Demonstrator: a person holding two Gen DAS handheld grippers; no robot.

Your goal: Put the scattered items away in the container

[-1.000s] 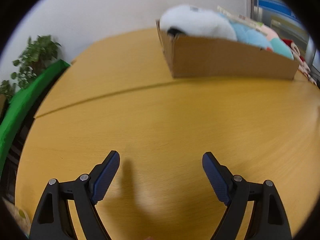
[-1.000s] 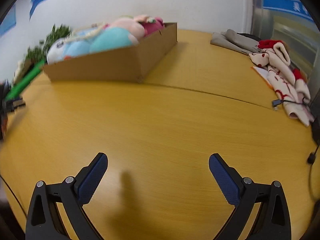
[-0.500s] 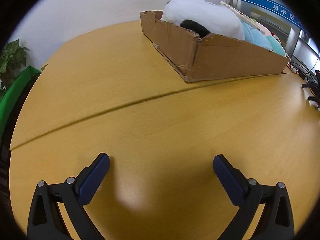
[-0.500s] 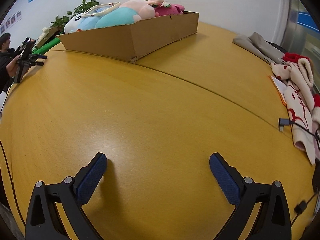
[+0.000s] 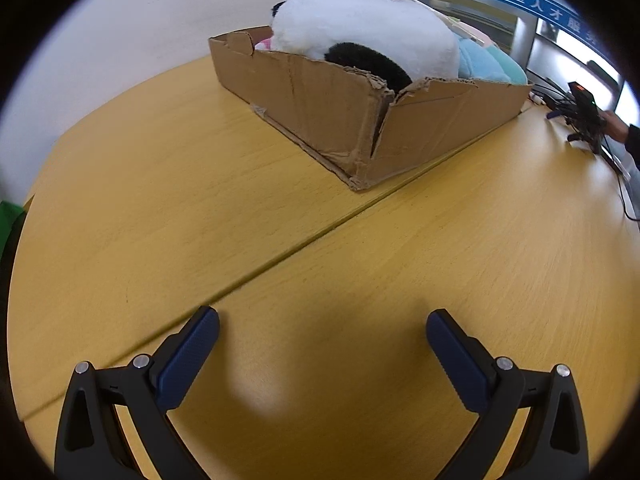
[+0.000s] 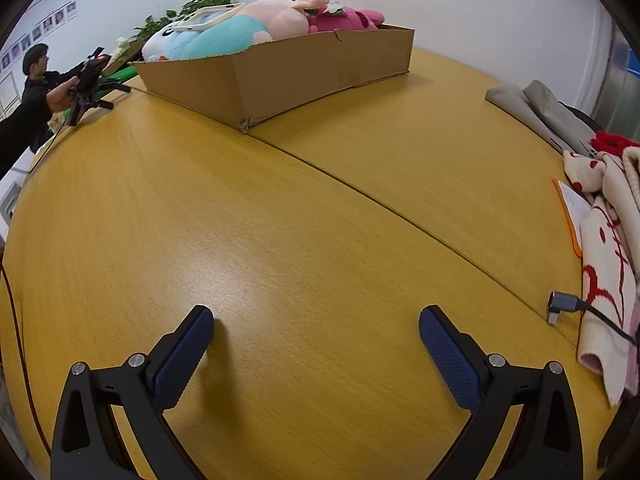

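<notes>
The left gripper is wide open and holds nothing. So is the right gripper. Both hang low over the yellow wooden table. The soft toys, like the white and black plush, sit piled in the brown cardboard box. The pile is tall, so a bump might tip one out. Only the right view shows the red and cream cloth and grey cable plug.
</notes>
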